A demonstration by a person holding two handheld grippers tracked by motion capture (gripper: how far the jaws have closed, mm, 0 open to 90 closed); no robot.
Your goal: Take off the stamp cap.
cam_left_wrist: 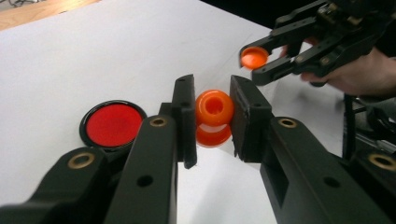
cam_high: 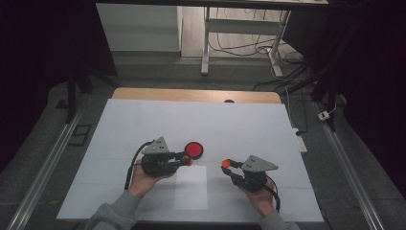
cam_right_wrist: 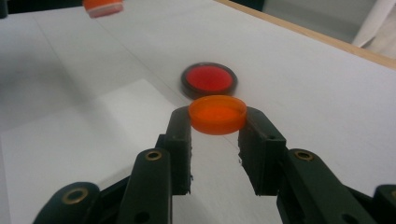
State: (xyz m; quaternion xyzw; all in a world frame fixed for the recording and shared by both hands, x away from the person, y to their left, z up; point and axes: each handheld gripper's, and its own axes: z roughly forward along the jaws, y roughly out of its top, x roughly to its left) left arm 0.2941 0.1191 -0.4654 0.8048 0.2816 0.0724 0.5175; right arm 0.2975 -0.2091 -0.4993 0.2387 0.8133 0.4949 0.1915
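White table (cam_high: 143,124), left gripper (cam_left_wrist: 212,116) clamping orange bottle (cam_left_wrist: 214,109), right gripper (cam_right_wrist: 215,122) clamping cap (cam_right_wrist: 217,113)

A smooth, glossy, translucent orange plastic is seen in the small bottle (cam_left_wrist: 214,116) and in the cap (cam_right_wrist: 217,114). The jaws of the left gripper (cam_left_wrist: 213,121) and right gripper (cam_right_wrist: 215,140) are made of matt black plastic, set with brass-coloured metal rivets. The table (cam_high: 143,124) is covered with matt white paper over a wooden edge. The red disc (cam_left_wrist: 113,124) is matt, rimmed in glossy black
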